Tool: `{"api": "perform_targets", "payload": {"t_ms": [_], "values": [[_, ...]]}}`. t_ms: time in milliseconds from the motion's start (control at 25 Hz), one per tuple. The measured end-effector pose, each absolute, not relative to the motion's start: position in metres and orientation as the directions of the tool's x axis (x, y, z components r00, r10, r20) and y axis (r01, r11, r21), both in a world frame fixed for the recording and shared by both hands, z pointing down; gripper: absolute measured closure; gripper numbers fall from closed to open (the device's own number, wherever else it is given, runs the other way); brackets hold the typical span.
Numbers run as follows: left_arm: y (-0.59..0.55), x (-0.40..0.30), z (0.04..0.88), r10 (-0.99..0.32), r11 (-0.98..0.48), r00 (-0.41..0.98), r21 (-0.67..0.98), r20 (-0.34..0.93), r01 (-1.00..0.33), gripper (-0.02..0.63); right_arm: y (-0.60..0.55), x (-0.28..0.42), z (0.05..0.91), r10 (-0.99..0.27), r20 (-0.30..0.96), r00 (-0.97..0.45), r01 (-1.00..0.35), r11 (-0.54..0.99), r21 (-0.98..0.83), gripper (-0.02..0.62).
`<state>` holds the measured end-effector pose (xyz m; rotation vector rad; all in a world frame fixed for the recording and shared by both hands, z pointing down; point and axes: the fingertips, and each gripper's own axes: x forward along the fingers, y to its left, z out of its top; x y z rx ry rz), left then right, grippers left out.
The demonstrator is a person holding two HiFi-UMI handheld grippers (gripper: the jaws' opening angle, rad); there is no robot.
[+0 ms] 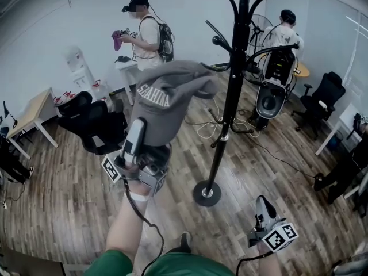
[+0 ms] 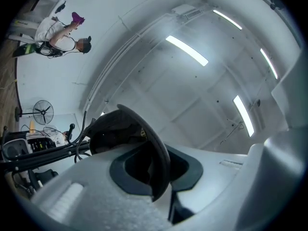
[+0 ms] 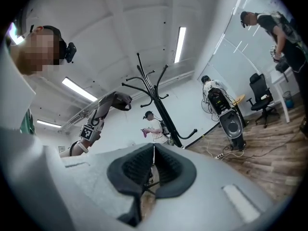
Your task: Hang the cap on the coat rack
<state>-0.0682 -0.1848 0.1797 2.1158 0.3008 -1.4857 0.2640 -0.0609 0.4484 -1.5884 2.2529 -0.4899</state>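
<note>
Your left gripper (image 1: pixel 140 137) pinches the cap (image 1: pixel 169 94) by its brim, cap riding just above the jaws, coat rack (image 1: pixel 233 91) hook close ahead; right gripper (image 1: pixel 263 207) pressed together, empty. Cap judged light, crown soft & floppy, brim stiffer: brim's the right hold. Crown opening hidden; target hook unclear.
</note>
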Motion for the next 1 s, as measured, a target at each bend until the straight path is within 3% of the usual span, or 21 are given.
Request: {"api": "perform_targets", "payload": {"t_ms": [720,1000], "values": [[-0.32,-0.086,0.137,0.003,-0.797,0.233,0.138,-0.972,0.588,0.563,-0.155,0.235,0.442,-0.971,-0.05,-0.235,-0.872,0.234,-0.429,0.586],[-0.356,-0.059,0.149,0.011,-0.781,0.269,0.16,-0.963,0.604,0.563,-0.169,0.219,0.451,-0.973,-0.042,-0.225,-0.87,0.221,-0.441,0.586]]}}
